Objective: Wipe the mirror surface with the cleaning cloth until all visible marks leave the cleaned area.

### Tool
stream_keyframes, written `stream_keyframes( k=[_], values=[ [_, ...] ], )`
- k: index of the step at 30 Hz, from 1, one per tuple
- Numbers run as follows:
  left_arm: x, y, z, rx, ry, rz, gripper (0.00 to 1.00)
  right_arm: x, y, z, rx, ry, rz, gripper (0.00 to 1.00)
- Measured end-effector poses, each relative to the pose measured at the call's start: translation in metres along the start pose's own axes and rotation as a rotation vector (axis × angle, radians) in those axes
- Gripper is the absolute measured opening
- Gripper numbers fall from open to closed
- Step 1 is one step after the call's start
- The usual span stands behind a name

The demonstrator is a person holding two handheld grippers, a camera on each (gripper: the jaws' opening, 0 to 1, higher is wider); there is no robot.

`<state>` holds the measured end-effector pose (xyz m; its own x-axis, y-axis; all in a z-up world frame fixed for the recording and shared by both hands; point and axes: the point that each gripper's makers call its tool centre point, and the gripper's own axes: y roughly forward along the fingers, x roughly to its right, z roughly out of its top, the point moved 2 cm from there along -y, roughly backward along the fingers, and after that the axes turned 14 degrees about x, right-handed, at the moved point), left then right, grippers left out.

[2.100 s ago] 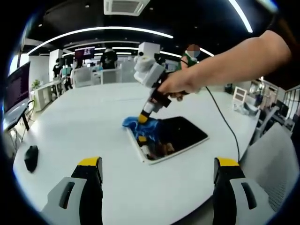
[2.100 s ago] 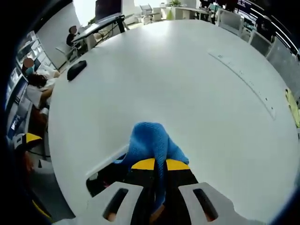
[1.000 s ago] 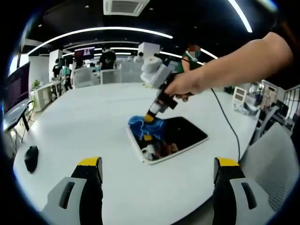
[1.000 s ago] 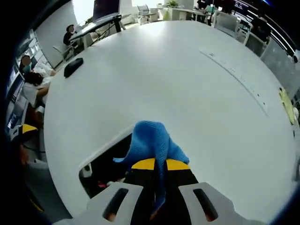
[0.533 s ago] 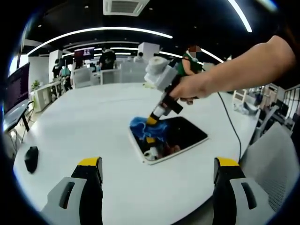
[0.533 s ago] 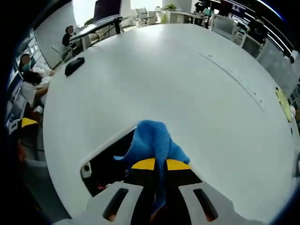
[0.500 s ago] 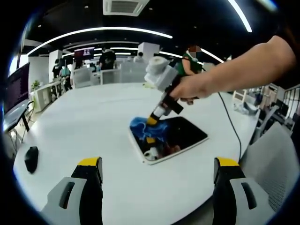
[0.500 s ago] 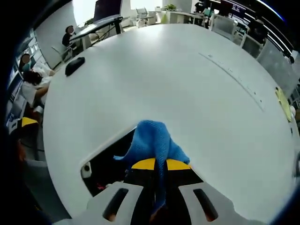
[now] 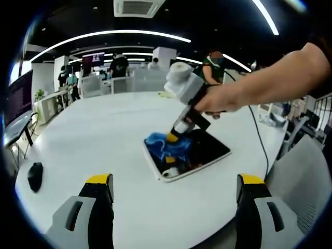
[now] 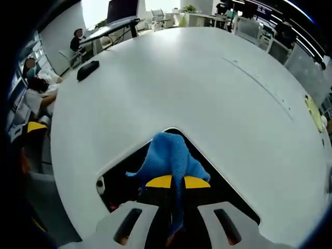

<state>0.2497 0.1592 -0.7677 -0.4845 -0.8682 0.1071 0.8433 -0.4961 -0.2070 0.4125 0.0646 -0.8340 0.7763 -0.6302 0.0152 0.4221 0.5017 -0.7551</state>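
My right claw (image 10: 172, 182) is squeezing the blue cleaning cloth (image 10: 169, 154) and has slid farther onto the mirror (image 9: 207, 150) on the white table (image 9: 104, 135), so more is getting wiped. My left claw (image 9: 174, 184) is hanging open.

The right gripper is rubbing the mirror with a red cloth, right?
Not quite: the cloth is blue, not red. The right gripper view shows it pinched in the right gripper and pressed on the mirror; the rest of what you said is right.
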Motion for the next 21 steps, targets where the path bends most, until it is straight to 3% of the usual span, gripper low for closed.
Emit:
stream_keyframes(
  k=[21],
  values=[
    [0.0, 0.0, -0.001, -0.002, 0.009, -0.001, 0.99, -0.028, -0.013, -0.015, 0.015, -0.004, 0.03, 0.02]
  ],
)
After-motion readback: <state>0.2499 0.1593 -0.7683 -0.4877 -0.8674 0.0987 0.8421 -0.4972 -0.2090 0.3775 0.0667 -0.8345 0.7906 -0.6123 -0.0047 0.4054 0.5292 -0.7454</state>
